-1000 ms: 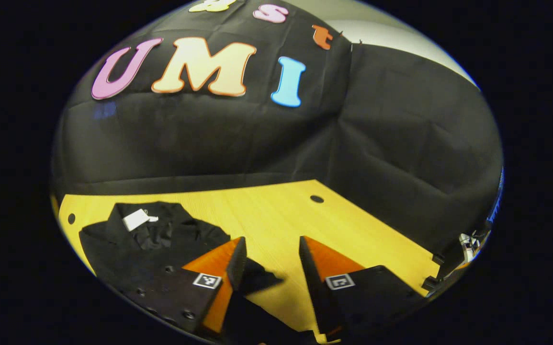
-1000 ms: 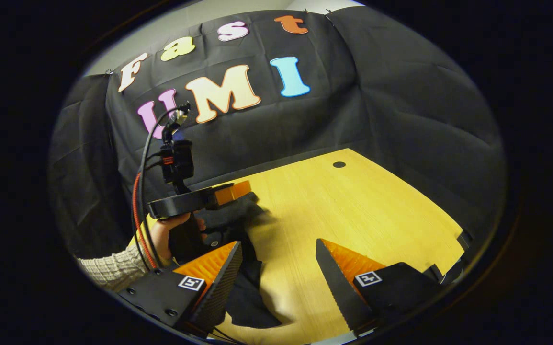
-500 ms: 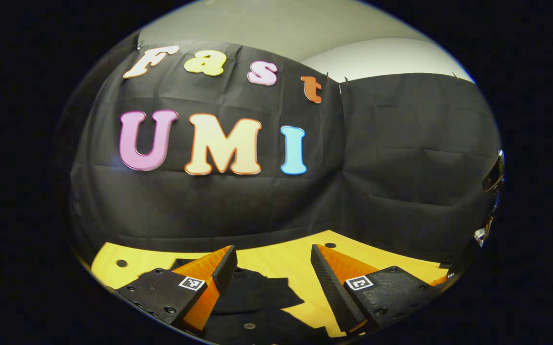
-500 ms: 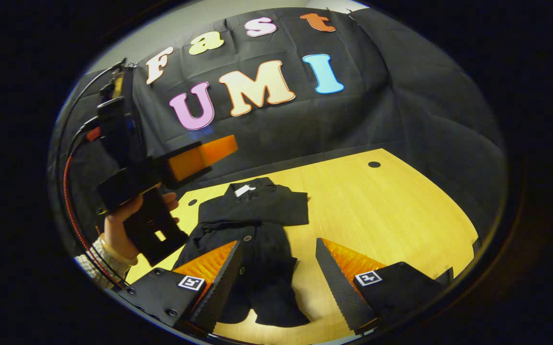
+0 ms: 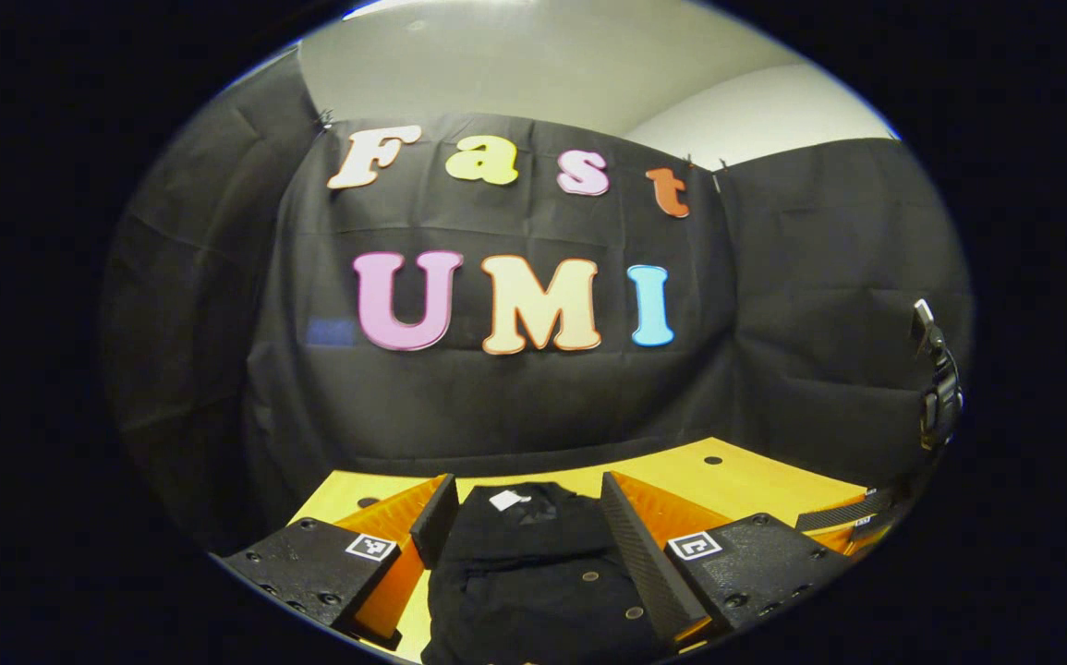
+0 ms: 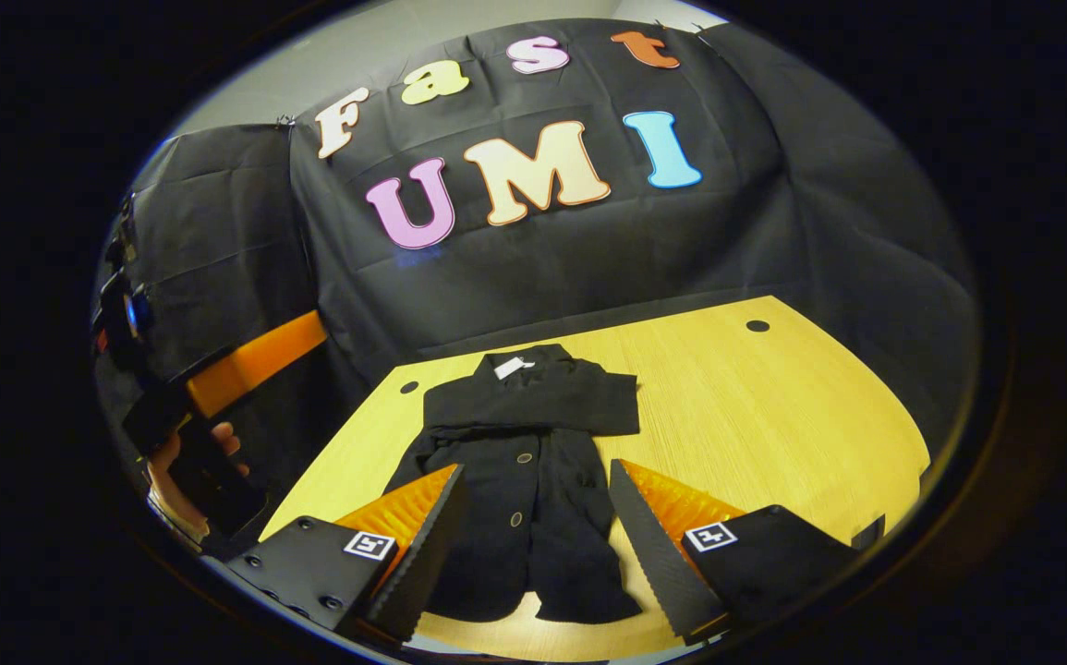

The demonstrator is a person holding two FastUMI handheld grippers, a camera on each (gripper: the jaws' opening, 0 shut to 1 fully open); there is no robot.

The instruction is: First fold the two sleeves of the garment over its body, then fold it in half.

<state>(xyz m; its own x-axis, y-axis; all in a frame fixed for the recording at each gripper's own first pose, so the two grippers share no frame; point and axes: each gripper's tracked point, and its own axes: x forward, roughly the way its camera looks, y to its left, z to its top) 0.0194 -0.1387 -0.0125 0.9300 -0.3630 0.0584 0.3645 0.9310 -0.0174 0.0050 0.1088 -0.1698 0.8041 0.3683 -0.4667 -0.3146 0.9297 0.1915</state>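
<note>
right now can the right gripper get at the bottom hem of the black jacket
Probably yes: the right gripper hangs open just above the black jacket's bottom hem, nothing lying between.

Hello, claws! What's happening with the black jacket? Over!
Both claws open, holding nothing. Black jacket flat on table, sleeves folded across chest, not yet halved. Nothing in the way.

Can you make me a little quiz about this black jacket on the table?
1. True or false: the jacket lies flat on the yellow table.
2. Are the sleeves folded across the chest or hanging off the table edge?
3. The right gripper is: A) open, holding nothing; B) shut on the jacket.

Key: 1 true. 2 Folded across the chest. 3 A.
</note>
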